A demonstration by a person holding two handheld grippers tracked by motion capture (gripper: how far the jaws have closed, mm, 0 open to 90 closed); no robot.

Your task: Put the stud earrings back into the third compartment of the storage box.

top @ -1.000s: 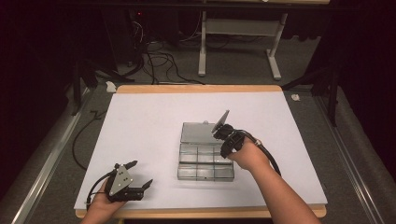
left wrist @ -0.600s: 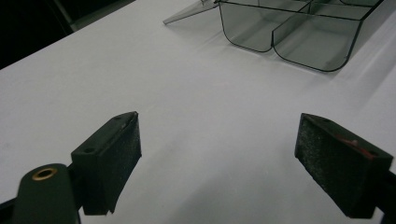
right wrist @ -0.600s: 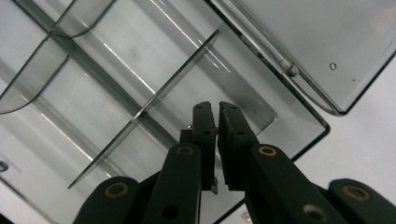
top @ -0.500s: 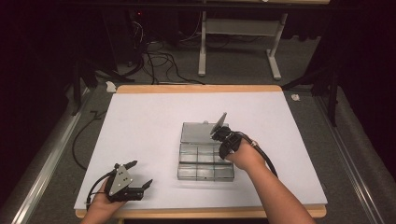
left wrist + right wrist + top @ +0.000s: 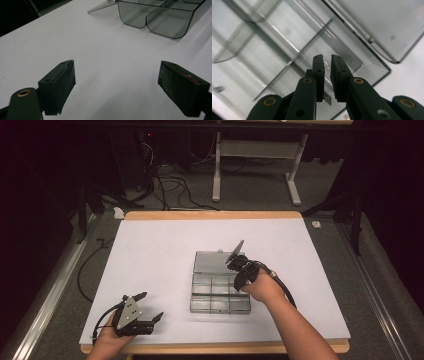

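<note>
Worktop (image 5: 150, 245) covered in white, and on it sits a clear compartment box (image 5: 220, 292), just right of centre, with its lid (image 5: 212, 261) folded flat open on the far side; the box's dividers split it into a grid of cells.

Right tongs (image 5: 239, 268) are over the box's far right corner, held by the right hand (image 5: 262, 287) with a black cable (image 5: 282, 287) looping back along the forearm — the grey plate (image 5: 235, 251) on top tilts up toward the lid. From the right gripper view, the right tongs (image 5: 327, 66) point down into the box (image 5: 274, 45), jaws drawn nearly together with just a thin slit between them; they hang above a cell by the hinge side, and a tiny pale glint shows in the gap, too small to tell what it is; nothing visibly clamped. The lid (image 5: 382, 25) lies beyond, on the white surface.

Left tongs (image 5: 145, 307) rest low at the near left corner of the worktop, well apart from the box, in the left hand (image 5: 112, 335). In the left gripper view the left tongs (image 5: 116, 82) stand wide apart over bare white surface — the box (image 5: 160, 17) shows farther off, with rounded corners.
</note>
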